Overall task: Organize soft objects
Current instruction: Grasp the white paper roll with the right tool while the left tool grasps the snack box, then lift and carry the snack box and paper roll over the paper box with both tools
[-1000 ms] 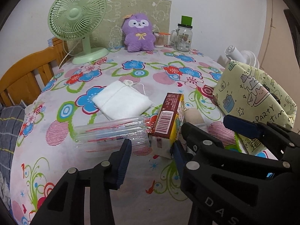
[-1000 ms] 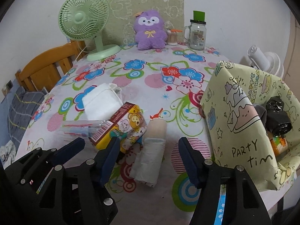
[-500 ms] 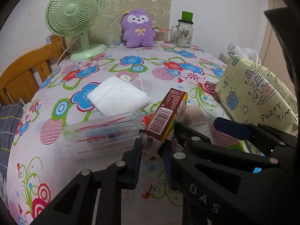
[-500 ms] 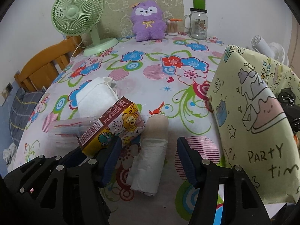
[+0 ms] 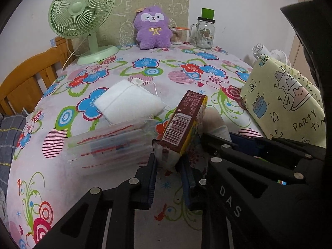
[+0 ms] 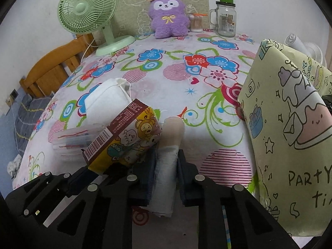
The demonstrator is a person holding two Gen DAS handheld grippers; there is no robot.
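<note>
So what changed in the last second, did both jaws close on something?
Yes. The left gripper closed from wide open onto the near end of the cartoon snack pack and tipped it up. The right gripper closed onto the rolled white bundle. The white pouch, clear pen case, party bag, fan and plush stayed put.

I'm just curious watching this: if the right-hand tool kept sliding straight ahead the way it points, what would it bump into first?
Nothing soon, probably. The right gripper already clamps the pale rolled cloth bundle; beyond it lies open flowered tablecloth, then the purple plush toy at the far wall.
</note>
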